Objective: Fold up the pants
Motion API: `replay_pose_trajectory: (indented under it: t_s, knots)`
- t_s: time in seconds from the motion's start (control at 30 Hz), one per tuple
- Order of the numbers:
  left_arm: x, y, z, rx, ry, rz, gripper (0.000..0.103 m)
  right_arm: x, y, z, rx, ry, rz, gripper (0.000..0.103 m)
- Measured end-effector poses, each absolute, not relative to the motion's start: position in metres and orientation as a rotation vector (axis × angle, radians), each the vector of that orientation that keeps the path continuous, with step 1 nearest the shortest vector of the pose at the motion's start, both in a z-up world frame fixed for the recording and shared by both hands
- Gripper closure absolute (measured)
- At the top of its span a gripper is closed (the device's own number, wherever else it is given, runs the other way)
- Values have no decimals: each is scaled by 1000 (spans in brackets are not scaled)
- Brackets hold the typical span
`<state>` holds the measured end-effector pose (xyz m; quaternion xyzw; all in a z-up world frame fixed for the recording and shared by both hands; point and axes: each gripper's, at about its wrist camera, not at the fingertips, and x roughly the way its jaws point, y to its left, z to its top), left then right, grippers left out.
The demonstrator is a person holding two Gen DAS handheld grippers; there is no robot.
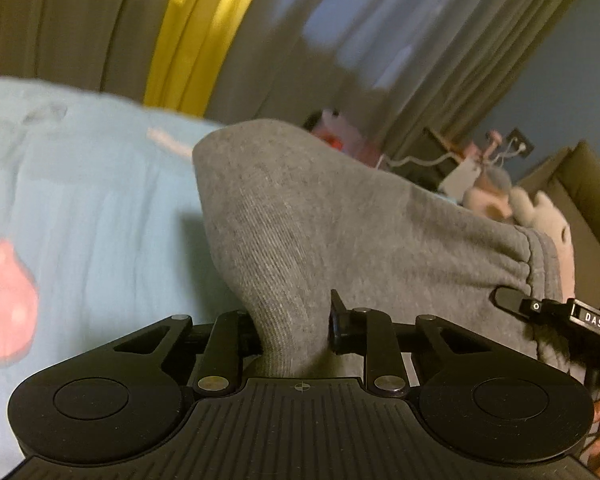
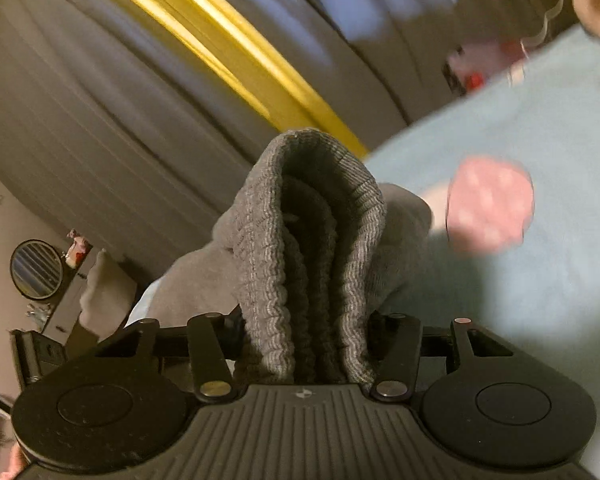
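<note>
The grey knit pants [image 1: 340,216] hang lifted over a light blue bedspread [image 1: 92,208]. My left gripper [image 1: 292,328] is shut on a bunched fold of the pants fabric. The other gripper's black finger [image 1: 512,300] shows at the right, at the pants' ribbed band. In the right wrist view my right gripper [image 2: 304,344] is shut on the ribbed waistband of the pants [image 2: 312,240], which stands bunched between its jaws. Both views are motion-blurred.
The blue bedspread [image 2: 520,272] has pink dotted patches [image 2: 488,204]. Grey and yellow curtains [image 1: 196,32] hang behind. Stuffed toys [image 1: 540,212] and clutter lie at the far right by an olive headboard [image 1: 580,184]. A round mirror [image 2: 36,268] and dresser stand at left.
</note>
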<state>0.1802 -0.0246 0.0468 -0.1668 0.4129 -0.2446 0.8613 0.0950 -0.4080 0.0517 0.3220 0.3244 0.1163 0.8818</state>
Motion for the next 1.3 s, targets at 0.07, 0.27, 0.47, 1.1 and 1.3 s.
replay_pose_trajectory:
  t_s: [0.07, 0.27, 0.47, 1.1, 1.3]
  knots:
    - [192, -25, 49, -370, 848, -455, 52, 108, -415, 53, 680, 667, 220, 43]
    - [185, -21, 28, -233, 890, -281, 24, 103, -419, 45, 531, 677, -20, 7]
    - [141, -25, -24, -67, 927, -244, 12, 78, -409, -9, 502, 817, -25, 6]
    - [64, -24, -13, 81, 935, -31, 9, -25, -358, 14, 402, 852, -65, 4]
    - [23, -9, 8, -91, 916, -65, 4, -49, -332, 18, 264, 908, -76, 4]
